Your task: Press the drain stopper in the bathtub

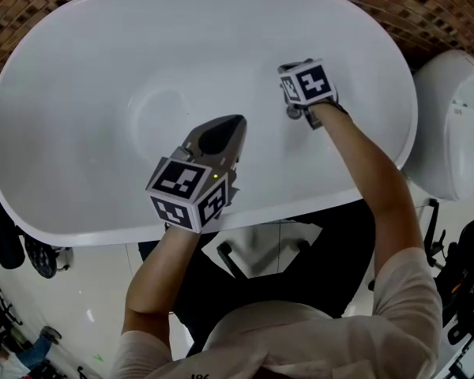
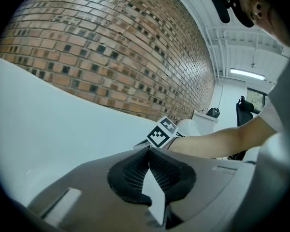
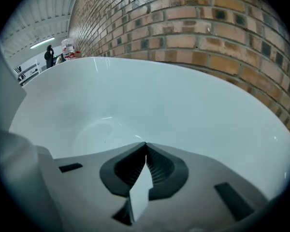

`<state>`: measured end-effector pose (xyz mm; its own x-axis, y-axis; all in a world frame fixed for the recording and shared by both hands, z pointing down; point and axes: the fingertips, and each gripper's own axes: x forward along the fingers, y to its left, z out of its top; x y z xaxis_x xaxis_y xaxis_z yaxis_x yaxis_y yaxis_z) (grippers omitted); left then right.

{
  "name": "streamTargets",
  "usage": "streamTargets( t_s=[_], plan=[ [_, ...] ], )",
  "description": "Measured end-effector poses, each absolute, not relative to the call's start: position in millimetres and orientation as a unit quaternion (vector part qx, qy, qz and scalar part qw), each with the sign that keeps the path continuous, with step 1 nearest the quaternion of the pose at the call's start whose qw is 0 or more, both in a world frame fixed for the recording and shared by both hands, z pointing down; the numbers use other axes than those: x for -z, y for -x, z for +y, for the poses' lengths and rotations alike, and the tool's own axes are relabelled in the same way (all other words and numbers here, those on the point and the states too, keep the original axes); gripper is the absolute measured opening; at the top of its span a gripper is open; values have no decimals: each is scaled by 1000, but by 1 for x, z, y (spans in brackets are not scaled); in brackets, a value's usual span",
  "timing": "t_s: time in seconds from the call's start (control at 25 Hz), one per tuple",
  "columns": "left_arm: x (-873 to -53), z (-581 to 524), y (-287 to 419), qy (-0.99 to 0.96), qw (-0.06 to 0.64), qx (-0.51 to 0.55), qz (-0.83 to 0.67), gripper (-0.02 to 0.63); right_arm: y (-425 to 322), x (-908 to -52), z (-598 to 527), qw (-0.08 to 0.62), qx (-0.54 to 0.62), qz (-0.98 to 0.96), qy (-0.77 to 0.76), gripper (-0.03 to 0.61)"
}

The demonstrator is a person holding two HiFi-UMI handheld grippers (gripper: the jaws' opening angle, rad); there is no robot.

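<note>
Counted: one bathtub (image 1: 79, 69), one toilet (image 1: 458, 125), two grippers (left gripper (image 1: 238, 123), right gripper (image 1: 294, 113); one per hand).

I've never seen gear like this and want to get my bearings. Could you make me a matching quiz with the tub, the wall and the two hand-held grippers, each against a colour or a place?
Things:
1. bathtub
2. brick wall
3. left gripper
4. right gripper

Colour or place:
A. farther in, at the basin's right side
B. brown, behind the tub
C. white all over
D. reaching in over the near rim

Pairs: 1-C, 2-B, 3-D, 4-A.
</note>
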<state>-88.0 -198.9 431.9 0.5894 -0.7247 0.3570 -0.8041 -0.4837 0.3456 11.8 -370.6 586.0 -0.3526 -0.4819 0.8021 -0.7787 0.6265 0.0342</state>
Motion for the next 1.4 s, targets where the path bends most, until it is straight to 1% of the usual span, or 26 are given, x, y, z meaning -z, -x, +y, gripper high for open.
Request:
streamTargets(
  t_s=[0.36,0.92,1.28,1.4],
  plan=[
    [-458,-215,82,-854,256,-100,-442,-5,-30,-636,-382,437,-199,-786,-389,15],
    [-494,-233,49,-860,284,-123,-406,-5,-65,-715,-393,486,-246,-752,-371,15],
    [-505,-224,59,-851,330,-109,-393,-5,-80,-773,-380,510,-306,-718,-361,15],
    [-505,-222,58,-853,333,-108,-388,-6,-89,-793,-371,521,-319,-705,-359,15]
  ],
)
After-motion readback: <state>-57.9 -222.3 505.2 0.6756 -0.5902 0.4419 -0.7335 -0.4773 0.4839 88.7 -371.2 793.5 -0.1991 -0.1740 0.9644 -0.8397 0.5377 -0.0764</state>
